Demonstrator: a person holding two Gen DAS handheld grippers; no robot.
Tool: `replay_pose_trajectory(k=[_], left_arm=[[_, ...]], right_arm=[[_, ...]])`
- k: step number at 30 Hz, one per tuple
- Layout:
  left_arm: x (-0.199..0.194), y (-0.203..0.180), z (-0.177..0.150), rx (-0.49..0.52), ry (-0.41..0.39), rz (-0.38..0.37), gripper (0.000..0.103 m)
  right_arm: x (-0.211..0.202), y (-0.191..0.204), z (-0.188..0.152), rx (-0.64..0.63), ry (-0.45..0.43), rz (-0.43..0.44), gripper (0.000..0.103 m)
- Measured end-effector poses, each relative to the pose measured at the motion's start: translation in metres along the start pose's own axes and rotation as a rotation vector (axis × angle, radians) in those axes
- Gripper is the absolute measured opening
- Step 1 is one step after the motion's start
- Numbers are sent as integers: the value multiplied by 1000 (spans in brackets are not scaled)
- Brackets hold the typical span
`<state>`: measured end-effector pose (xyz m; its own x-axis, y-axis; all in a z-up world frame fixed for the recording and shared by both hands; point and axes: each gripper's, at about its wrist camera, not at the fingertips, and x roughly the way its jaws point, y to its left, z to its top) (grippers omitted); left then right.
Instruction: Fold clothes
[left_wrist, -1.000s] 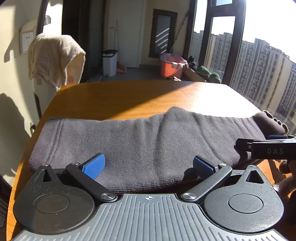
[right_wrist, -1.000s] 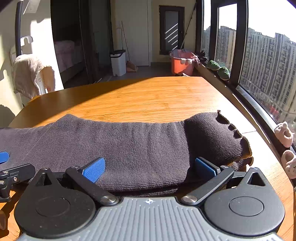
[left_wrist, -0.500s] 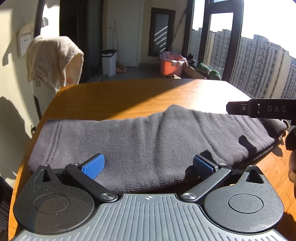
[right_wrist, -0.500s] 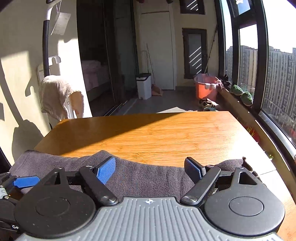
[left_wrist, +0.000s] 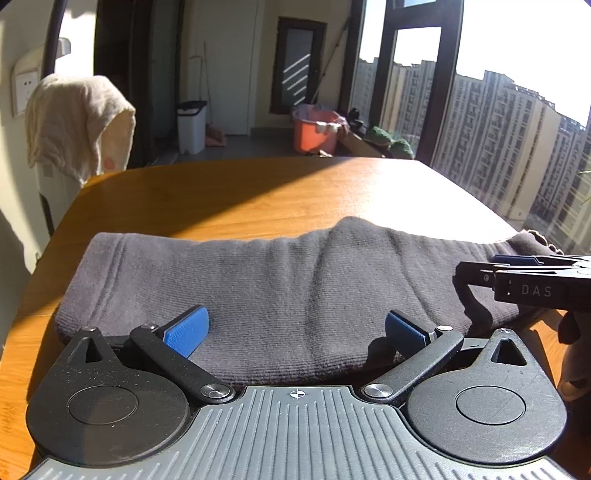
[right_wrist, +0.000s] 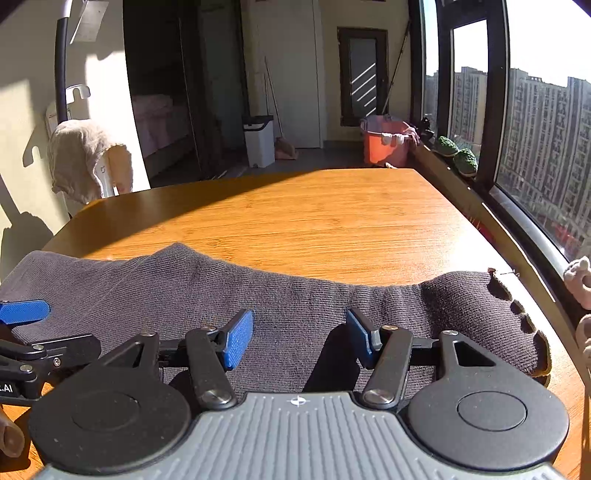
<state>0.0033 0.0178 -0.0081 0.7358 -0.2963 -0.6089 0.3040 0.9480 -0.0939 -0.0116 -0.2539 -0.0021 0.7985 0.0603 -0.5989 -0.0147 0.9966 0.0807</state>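
A dark grey knit garment (left_wrist: 280, 291) lies folded in a long band across the wooden table (left_wrist: 258, 192), its scalloped hem (right_wrist: 524, 325) at the right end. My left gripper (left_wrist: 295, 328) hovers open over the band's near edge, left of the middle, with nothing between its blue pads. My right gripper (right_wrist: 299, 338) is open over the right part, its jaws narrower than the left's and holding no cloth. Each gripper shows in the other's view: the right gripper (left_wrist: 517, 280) at the right edge, the left gripper (right_wrist: 26, 314) at the left edge.
A beige cloth (left_wrist: 74, 122) hangs over a white appliance past the table's left corner. A white bin (right_wrist: 258, 138) and an orange bucket (right_wrist: 384, 142) stand on the floor beyond. Tall windows (right_wrist: 535, 129) run along the right side, close to the table edge.
The right gripper lifted and drew back half a second ago, then came down over the garment's right part again with its jaws closer together. The left gripper has barely moved.
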Motion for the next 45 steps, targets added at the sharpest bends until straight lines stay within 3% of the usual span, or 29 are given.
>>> replay_pose_trajectory(k=[6,10,12,14,17,21,23,25,26,29,35,41,43,45], left_arm=[[-2,0,-2,9,-3,11,103],[-14,15,-1,11,-32,101,103],[-30,28,0,5,-62,99,103],[-49,42,2,-1,-93,113,103],[-74,56,3,30,-133,166,103],[-100,66,-1,66,-180,153,103],[-107,67,-5,101,-183,155,103],[-110,68,-8,137,-177,159,103],[-110,69,-10,150,-170,163,103],[-107,73,-16,208,-151,174,103],[-76,60,-18,378,-126,213,103],[-32,33,-2,530,-162,263,103],[-22,27,1,564,-141,265,99],[-19,25,0,577,-126,248,79]], right_arm=[[-7,-9,-4,2,-5,2,57],[-12,-14,-6,-28,-13,15,62],[-17,-18,-4,-44,-32,78,73],[-24,-15,-2,-117,-60,162,73],[-37,13,2,-330,-110,295,73],[-39,61,5,-506,-54,507,73],[-30,82,2,-554,-18,549,72],[-20,97,-3,-581,9,546,57],[-15,101,-3,-581,22,529,32],[-14,98,8,-518,11,516,6],[-30,74,31,-423,-31,505,6],[-38,43,23,-339,-13,452,6],[-46,26,18,-299,-15,407,8],[-59,-4,11,-240,-21,303,18]])
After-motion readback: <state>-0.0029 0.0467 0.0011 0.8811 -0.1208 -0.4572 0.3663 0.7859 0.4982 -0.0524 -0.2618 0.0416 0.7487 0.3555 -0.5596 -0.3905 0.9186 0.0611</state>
